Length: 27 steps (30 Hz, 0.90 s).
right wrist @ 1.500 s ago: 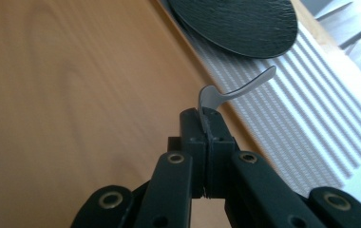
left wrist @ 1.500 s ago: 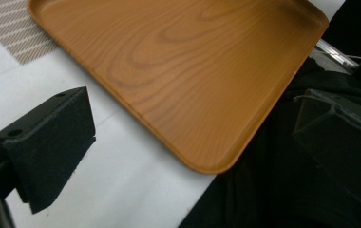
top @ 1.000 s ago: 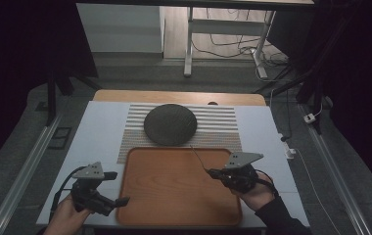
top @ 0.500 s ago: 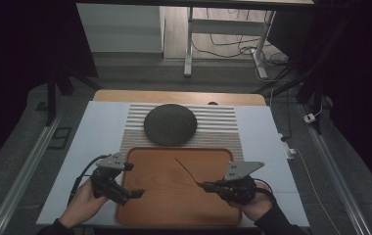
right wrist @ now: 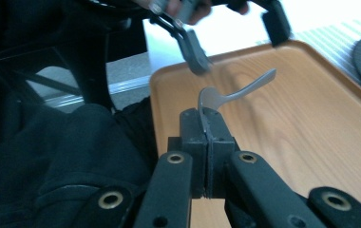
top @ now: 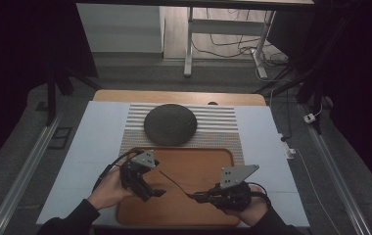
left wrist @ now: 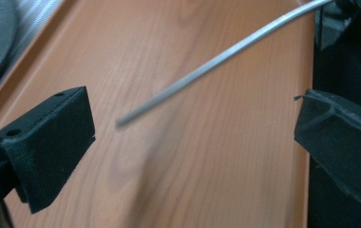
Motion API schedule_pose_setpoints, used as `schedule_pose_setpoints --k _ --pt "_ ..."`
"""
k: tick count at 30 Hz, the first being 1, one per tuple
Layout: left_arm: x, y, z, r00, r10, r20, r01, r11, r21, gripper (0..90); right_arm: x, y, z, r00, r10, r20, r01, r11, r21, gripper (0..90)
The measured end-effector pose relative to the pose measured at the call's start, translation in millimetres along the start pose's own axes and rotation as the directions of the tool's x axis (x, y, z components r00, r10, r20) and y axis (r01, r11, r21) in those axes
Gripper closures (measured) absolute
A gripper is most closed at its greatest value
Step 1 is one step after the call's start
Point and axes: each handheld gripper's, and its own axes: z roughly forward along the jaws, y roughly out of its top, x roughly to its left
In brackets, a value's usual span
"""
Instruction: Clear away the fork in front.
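A thin metal utensil [top: 176, 182] hangs just above the wooden tray [top: 203, 159], slanting from lower right to upper left. My right gripper [top: 197, 196] is shut on its broad end [right wrist: 206, 97], and the handle [right wrist: 250, 84] sticks out ahead of the jaws. My left gripper [top: 154, 185] is open over the tray's left part. In the left gripper view the utensil's free end [left wrist: 178, 92] lies between the two wide-apart fingers [left wrist: 50, 137], touching neither. The right gripper view shows the left gripper [right wrist: 235, 42] beyond the handle tip.
A dark round plate [top: 170, 124] rests on a striped mat [top: 223, 125] behind the tray. All of it sits on a pale board [top: 96, 142] over a wooden table. The person's dark sleeves come in at the bottom edge.
My left gripper moved right and forward over the tray until its jaws framed the utensil's free end. My right gripper drew back toward the person, still holding the utensil.
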Motion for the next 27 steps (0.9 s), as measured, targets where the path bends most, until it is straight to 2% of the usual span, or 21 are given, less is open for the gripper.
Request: schedule_pose_setpoints --k 2,6,8,9,11,13,14,15,17,18,20,21,22,23,27 --pt "-1.4 3.3 4.7 0.9999 0.015 0.002 -0.015 0.9999 0.008 1.9 1.2 0.9 1.6 0.9997 -0.008 -0.022 0.008 1.0 0.006 88.8" --pt "-4.5 6.9 7.7 0.996 0.09 -0.002 -0.09 0.9954 0.034 11.0 3.9 2.0 4.5 0.9983 -0.017 -0.056 0.018 1.0 0.013 88.8" --pt "-5.6 7.0 7.6 0.9924 0.123 0.004 -0.123 0.9914 0.043 18.7 4.9 2.3 5.3 0.997 -0.025 -0.073 0.026 1.0 0.016 88.7" --pt "-6.2 6.8 7.5 0.9907 0.136 0.007 -0.136 0.9895 0.048 26.2 6.3 2.7 5.9 0.9957 -0.032 -0.087 0.033 0.999 0.015 88.8" --pt "-6.8 6.4 7.2 0.9871 0.159 0.02 -0.16 0.9856 0.055 27.4 6.9 3.1 6.2 0.9949 -0.041 -0.092 0.042 0.999 0.016 88.7" --pt "-8.8 6.3 7.0 0.9824 0.183 0.036 -0.185 0.981 0.059 33.9 7.7 3.6 6.9 0.9941 -0.051 -0.096 0.054 0.998 0.024 88.8" --pt "-9.8 6.6 7.0 0.9793 0.197 0.046 -0.2 0.9778 0.064 36.2 7.7 3.6 7.2 0.9935 -0.052 -0.101 0.055 0.998 0.026 88.9" --pt "-10.8 6.9 7.0 0.9757 0.211 0.059 -0.215 0.9742 0.069 43.5 7.9 3.5 7.9 0.9925 -0.055 -0.109 0.058 0.998 0.032 88.9" --pt "-13.5 7.1 7.6 0.9697 0.231 0.078 -0.237 0.9685 0.076 46.4 7.9 3.4 8.1 0.9919 -0.056 -0.114 0.06 0.998 0.036 88.9" --pt "-14.2 7.3 8.1 0.966 0.242 0.091 -0.249 0.9654 0.078 52.7 7.6 3.5 8.4 0.9908 -0.055 -0.124 0.061 0.997 0.044 88.9" --pt "-15.8 7.3 8.9 0.9593 0.261 0.109 -0.27 0.9597 0.079 56.3 7.4 3.3 8.7 0.9907 -0.05 -0.127 0.056 0.998 0.043 88.9" --pt "-16.3 7.4 9.1 0.9545 0.272 0.122 -0.283 0.9559 0.079 66.0 6.7 3.1 8.7 0.9906 -0.047 -0.128 0.053 0.997 0.048 88.9" --pt "-16.8 7.6 9.2 0.9489 0.285 0.135 -0.297 0.9514 0.08 66.0 6.7 3.1 8.7 0.9906 -0.047 -0.128 0.053 0.997 0.048 88.9" --pt "-18.4 7.5 9.5 0.9465 0.293 0.135 -0.305 0.9495 0.074 71.2 6.3 3.1 8.6 0.9907 -0.044 -0.128 0.051 0.998 0.049 88.9" --pt "-23.1 8.0 9.5 0.9194 0.365 0.146 -0.379 0.9216 0.083 77.1 2.8 2.5 8.0 0.9859 -0.017 -0.167 0.026 0.998 0.053 88.7"
